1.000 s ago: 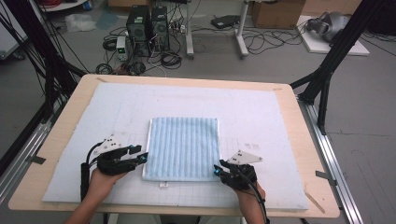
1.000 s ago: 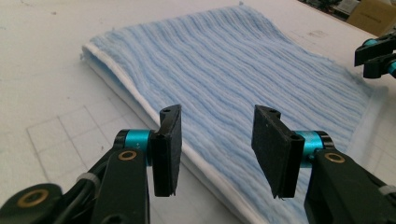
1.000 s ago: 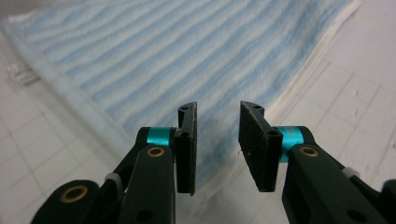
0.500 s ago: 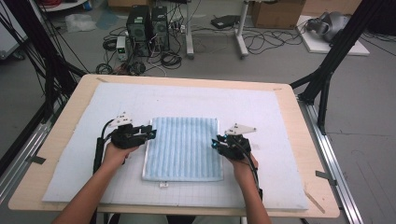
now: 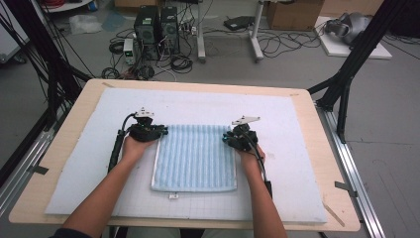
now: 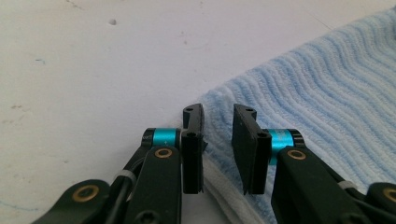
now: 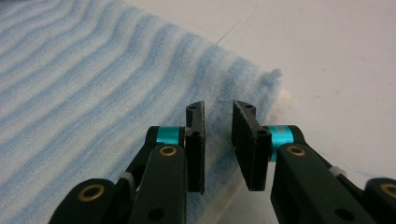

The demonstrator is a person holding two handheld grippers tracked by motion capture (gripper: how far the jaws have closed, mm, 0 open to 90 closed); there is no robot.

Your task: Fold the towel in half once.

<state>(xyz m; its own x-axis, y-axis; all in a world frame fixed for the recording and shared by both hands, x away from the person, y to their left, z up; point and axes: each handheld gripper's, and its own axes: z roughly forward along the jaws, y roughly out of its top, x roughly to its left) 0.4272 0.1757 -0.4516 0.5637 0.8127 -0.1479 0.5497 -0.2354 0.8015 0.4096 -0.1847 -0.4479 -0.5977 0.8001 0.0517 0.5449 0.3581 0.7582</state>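
Both forearms reach in from six o'clock. The left gripper (image 5: pixel 159 132) and right gripper (image 5: pixel 227 139) flank the blue towel's (image 5: pixel 195 157) far corners, at ten and two o'clock; jaws narrowly apart, the left's just closing, gripping nothing.

Setting: a lab or test room. Evidence – two computer towers (image 5: pixel 157 25) stand on the grey floor (image 5: pixel 297 64) well beyond the fingers, amid loose cables (image 5: pixel 277 42). Black frame struts (image 5: pixel 354 59) flank a wooden table (image 5: pixel 317 129) topped with a white foam mat (image 5: pixel 277 114). Cardboard boxes (image 5: pixel 292 12) sit at the far wall – well apart from the fingers.
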